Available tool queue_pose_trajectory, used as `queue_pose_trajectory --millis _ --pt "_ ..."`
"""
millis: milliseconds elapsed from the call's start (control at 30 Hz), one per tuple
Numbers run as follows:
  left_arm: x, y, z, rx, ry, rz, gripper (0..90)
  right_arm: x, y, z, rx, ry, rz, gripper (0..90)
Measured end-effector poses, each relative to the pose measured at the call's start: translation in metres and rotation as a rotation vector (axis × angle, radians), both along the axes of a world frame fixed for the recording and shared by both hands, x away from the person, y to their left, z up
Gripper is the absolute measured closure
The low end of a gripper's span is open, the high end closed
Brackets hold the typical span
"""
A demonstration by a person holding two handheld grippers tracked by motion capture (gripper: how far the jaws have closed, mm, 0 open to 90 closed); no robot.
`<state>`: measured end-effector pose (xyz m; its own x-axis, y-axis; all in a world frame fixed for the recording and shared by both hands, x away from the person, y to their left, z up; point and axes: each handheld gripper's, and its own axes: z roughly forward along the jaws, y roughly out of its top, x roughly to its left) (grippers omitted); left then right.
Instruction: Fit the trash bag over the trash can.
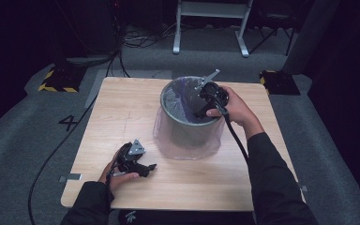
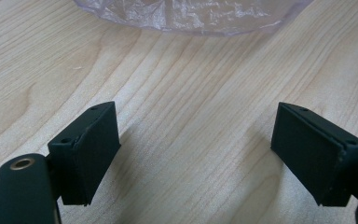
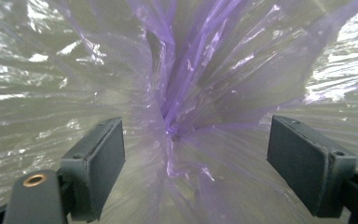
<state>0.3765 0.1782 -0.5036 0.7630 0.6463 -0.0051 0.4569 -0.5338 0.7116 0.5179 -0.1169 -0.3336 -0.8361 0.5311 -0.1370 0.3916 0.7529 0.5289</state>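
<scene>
Though crinkly, translucent purple liner (image 3: 182, 93)

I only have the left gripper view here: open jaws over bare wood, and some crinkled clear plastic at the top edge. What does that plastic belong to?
Observer: It is the skirt of a purple-tinted bag lining a round grey bin on the table.
Operator: Where is the other gripper?
Observer: The right gripper reaches down into the bin's mouth from its right rim.
Operator: Is it holding the bag?
Observer: No; in the right gripper view the jaws stand wide apart, with the bag's gathered purple pleats between them, not pinched.
Operator: And the left one?
Observer: The left gripper sits low at the table's near left, short of the bag.
</scene>
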Motion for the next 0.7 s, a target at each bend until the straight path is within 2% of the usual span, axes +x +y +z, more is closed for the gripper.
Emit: queue_pose_trajectory --millis 400,500,600,667,700 --pt "0.0 0.0 0.0 0.0 0.0 0.0 14.7 -0.0026 -0.0084 0.0043 0.08 -0.078 -0.021 20.2" --pt "0.0 0.0 0.0 0.0 0.0 0.0 14.7 -0.0031 -0.0087 0.0048 0.073 -0.079 -0.027 19.8" --pt "0.0 0.0 0.0 0.0 0.0 0.0 14.7 -0.0025 -0.0068 0.0044 0.038 -0.081 -0.036 19.8" --pt "0.0 0.0 0.0 0.0 0.0 0.0 14.7 -0.0011 -0.0038 0.0044 -0.004 -0.062 -0.029 19.4" --pt "0.0 0.0 0.0 0.0 0.0 0.001 14.7 -0.0008 -0.0032 0.0044 -0.01 -0.059 -0.025 19.4"
